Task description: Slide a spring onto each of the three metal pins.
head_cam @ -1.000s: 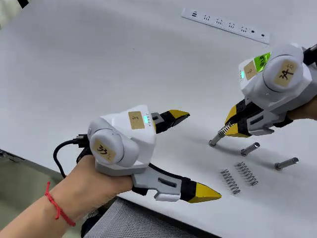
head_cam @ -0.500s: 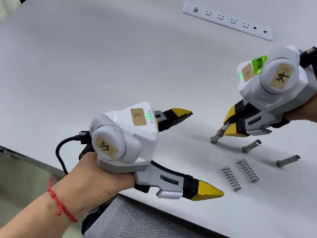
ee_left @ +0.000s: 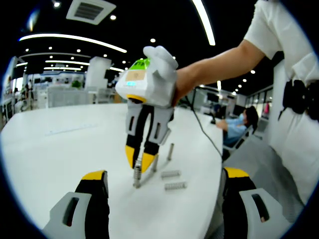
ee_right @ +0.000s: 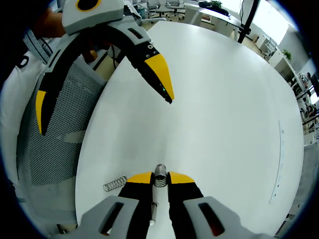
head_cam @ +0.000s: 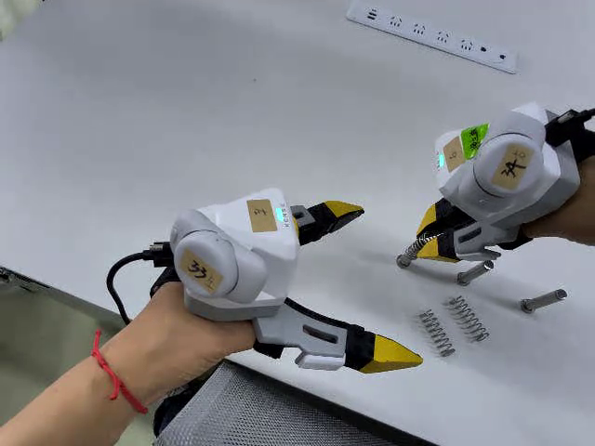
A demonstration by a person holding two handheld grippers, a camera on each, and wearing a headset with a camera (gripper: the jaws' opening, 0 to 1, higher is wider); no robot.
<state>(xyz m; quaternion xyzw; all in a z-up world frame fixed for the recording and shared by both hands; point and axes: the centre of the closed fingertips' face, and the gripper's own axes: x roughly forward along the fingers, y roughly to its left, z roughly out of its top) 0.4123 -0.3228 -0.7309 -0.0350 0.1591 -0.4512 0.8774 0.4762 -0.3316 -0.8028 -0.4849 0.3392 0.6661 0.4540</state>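
My right gripper [head_cam: 429, 243] is shut on a metal pin with a spring [head_cam: 416, 248] on it. The pin's lower end rests on the white table [head_cam: 186, 111]. From the left gripper view, the right gripper [ee_left: 139, 158] stands over that pin [ee_left: 136, 175]. The spring [ee_right: 160, 175] sits between the shut yellow tips. Two bare pins [head_cam: 474, 272] [head_cam: 544, 300] lie to its right. Two loose springs [head_cam: 434, 332] [head_cam: 465, 318] lie in front of them. My left gripper [head_cam: 370, 282] is open near the front edge, holding nothing.
A white power strip [head_cam: 432, 36] lies at the far side of the table. A black cable [head_cam: 125, 274] trails from the left gripper over the table's front edge. A mesh chair back [head_cam: 242, 413] sits below that edge.
The right gripper has tilted a little lower and leftward over the held pin, whose end stays on the table. The left gripper stays open in about the same spot.
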